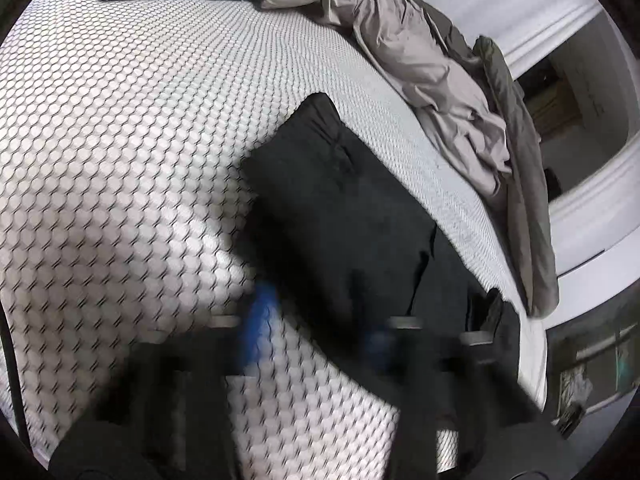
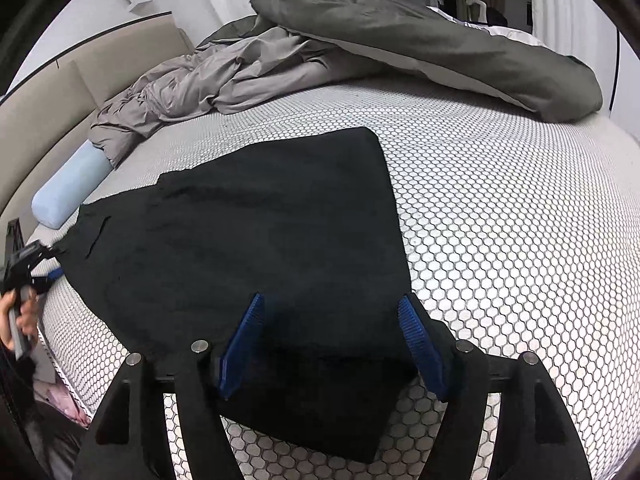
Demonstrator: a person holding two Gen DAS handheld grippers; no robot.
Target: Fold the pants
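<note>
Black pants (image 2: 256, 240) lie flat on the honeycomb-patterned mattress (image 2: 500, 220), partly folded. My right gripper (image 2: 332, 308) is open, its blue pads (image 2: 246, 332) spread just above the near end of the pants, holding nothing. In the left wrist view the pants (image 1: 340, 208) stretch away to the upper right. My left gripper (image 1: 320, 320) is blurred by motion, its blue pads (image 1: 260, 312) apart at the pants' near edge; it looks open. The left gripper also shows in the right wrist view (image 2: 48, 270) at the far left edge of the pants.
A crumpled grey duvet (image 2: 360, 52) lies along the far side of the bed. A light blue bolster pillow (image 2: 68, 188) sits at the left by the beige headboard (image 2: 60, 92). The mattress edge (image 1: 532, 340) drops off near the left gripper.
</note>
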